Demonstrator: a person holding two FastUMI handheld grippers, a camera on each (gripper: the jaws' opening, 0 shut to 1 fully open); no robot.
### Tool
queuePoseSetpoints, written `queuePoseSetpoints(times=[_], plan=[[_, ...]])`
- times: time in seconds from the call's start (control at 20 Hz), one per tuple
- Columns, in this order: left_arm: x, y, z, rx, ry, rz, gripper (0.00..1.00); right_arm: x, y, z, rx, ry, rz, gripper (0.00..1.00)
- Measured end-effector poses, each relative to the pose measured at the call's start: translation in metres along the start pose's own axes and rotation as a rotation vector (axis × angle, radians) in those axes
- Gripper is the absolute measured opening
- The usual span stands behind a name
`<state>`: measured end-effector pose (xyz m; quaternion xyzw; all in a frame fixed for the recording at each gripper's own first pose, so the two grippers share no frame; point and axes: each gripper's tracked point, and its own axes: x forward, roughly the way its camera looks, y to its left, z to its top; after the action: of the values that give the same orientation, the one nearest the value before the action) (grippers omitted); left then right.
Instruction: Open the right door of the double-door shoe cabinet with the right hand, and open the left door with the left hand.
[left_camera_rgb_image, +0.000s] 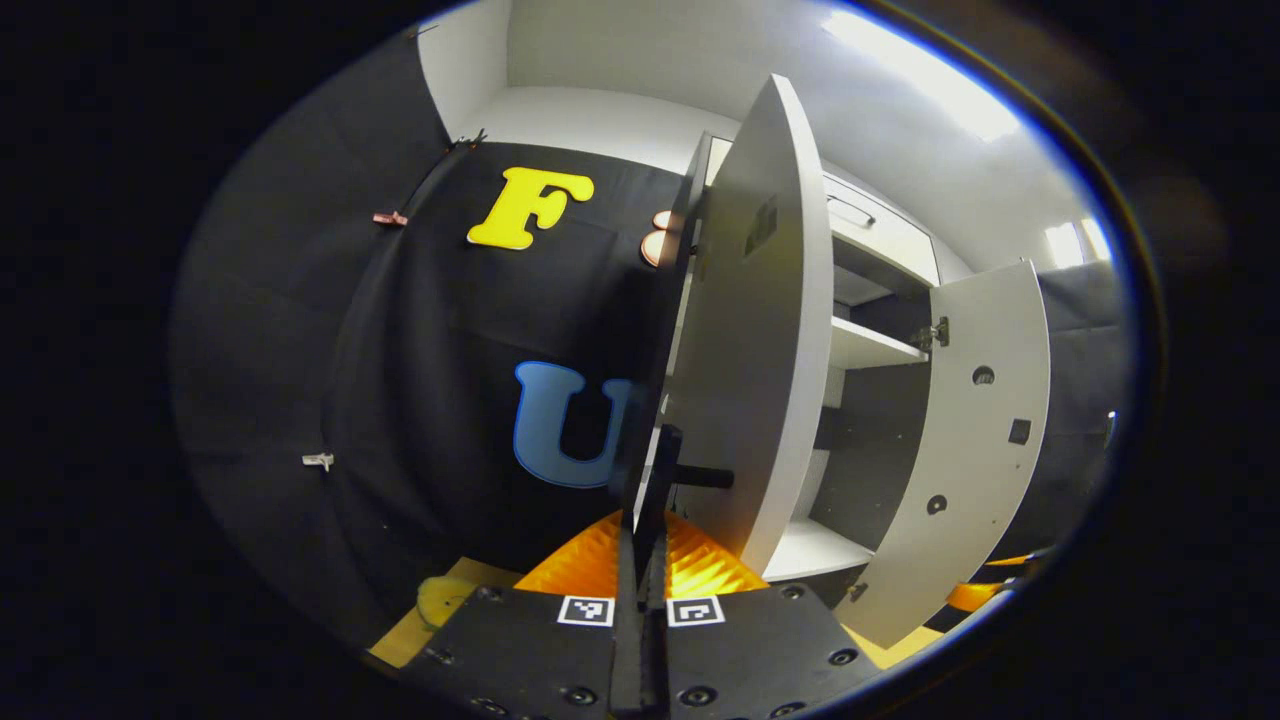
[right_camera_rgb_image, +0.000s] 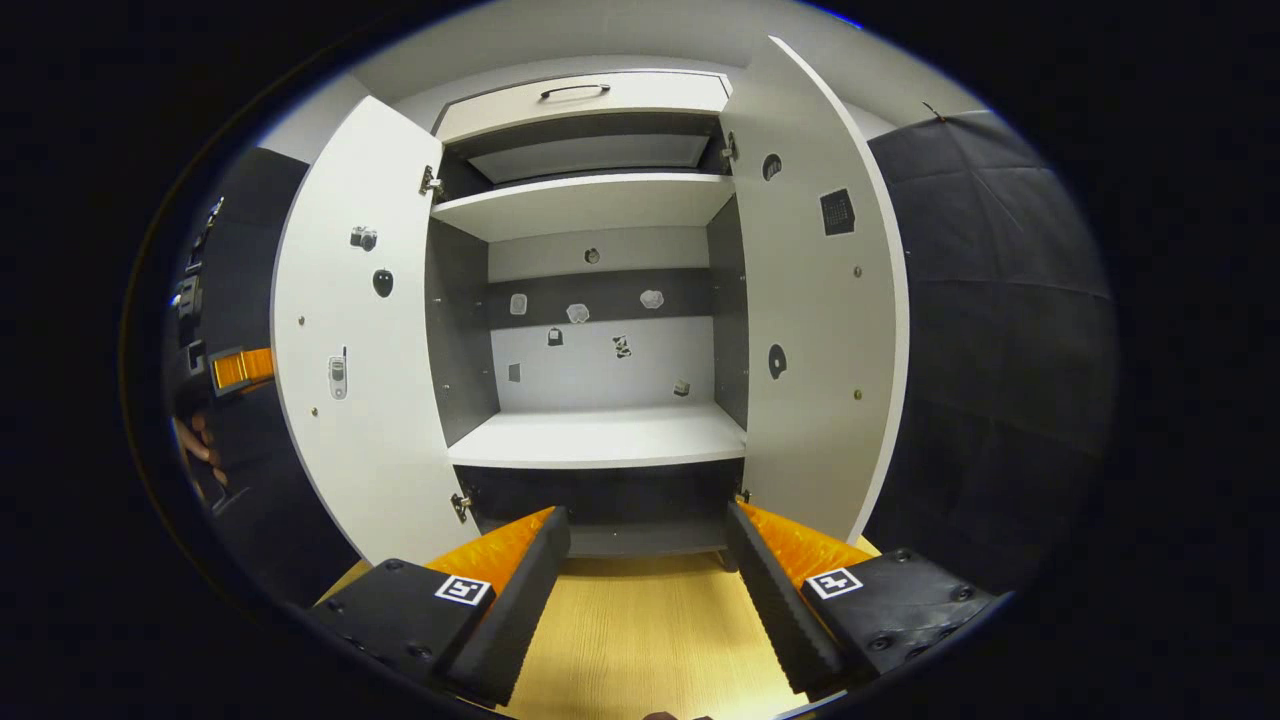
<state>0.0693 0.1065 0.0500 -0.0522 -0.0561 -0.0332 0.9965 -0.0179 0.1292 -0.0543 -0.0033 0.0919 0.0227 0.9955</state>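
White board makes up the cabinet (right_camera_rgb_image: 600, 440), and two doors are counted, both swung wide: left door (right_camera_rgb_image: 350, 330) and right door (right_camera_rgb_image: 815, 330). Two flat shelves (right_camera_rgb_image: 590, 205) are seen inside, with small stickers on the back; no writing can be read. Left gripper (left_camera_rgb_image: 655, 470) is clamped on the black bar handle (left_camera_rgb_image: 700, 477). Right gripper (right_camera_rgb_image: 645, 545) is held wide, holding nothing.

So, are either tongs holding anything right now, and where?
The left tongs are closed on the white left cabinet door's dark handle. The right tongs are open, holding nothing.
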Motion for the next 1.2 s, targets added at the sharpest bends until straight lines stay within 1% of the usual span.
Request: queuePoseSetpoints(times=[0.1,0.2,0.35,0.5,0.55,0.65,0.75,0.8,0.85,0.95,1.05,1.15,1.2], plan=[[-0.005,-0.003,-0.002,0.022,0.008,0.009,0.05,-0.005,-0.006,0.006,-0.003,-0.004,-0.017,0.98],[-0.011,-0.004,-0.001,0.011,0.02,0.006,0.05,-0.009,-0.014,0.011,-0.01,-0.006,-0.032,0.98],[-0.028,-0.004,0.001,0.006,0.036,-0.008,0.05,-0.016,-0.024,0.018,-0.014,-0.016,-0.034,0.98],[-0.049,-0.015,0.01,-0.041,0.023,-0.017,0.05,-0.025,-0.041,0.025,-0.022,-0.047,-0.03,0.98],[-0.058,-0.02,0.006,-0.037,0.03,-0.007,0.05,-0.027,-0.047,0.027,-0.022,-0.058,-0.025,0.98],[-0.074,-0.022,0.002,0.005,0.024,0.056,0.05,-0.03,-0.061,0.028,-0.024,-0.067,-0.018,0.98],[-0.09,-0.042,-0.006,0.034,0.026,0.077,0.07,-0.038,-0.073,0.026,-0.007,-0.061,-0.003,0.98],[-0.098,-0.056,-0.008,0.037,0.025,0.063,0.11,-0.043,-0.079,0.025,0.003,-0.061,0.006,0.98],[-0.104,-0.077,-0.015,0.034,0.035,0.031,0.13,-0.048,-0.084,0.026,0.008,-0.064,0.018,0.98],[-0.119,-0.098,-0.017,0.042,0.04,0.027,0.13,-0.057,-0.095,0.026,0.008,-0.065,0.044,0.98],[-0.134,-0.12,-0.016,0.057,0.019,0.036,0.22,-0.064,-0.104,0.027,0.007,-0.062,0.072,0.98],[-0.146,-0.143,-0.018,0.041,-0.001,0.039,0.38,-0.069,-0.113,0.03,0.015,-0.07,0.095,0.98],[-0.151,-0.154,-0.026,0.031,0.014,0.037,0.51,-0.07,-0.116,0.032,0.02,-0.072,0.105,0.98]])
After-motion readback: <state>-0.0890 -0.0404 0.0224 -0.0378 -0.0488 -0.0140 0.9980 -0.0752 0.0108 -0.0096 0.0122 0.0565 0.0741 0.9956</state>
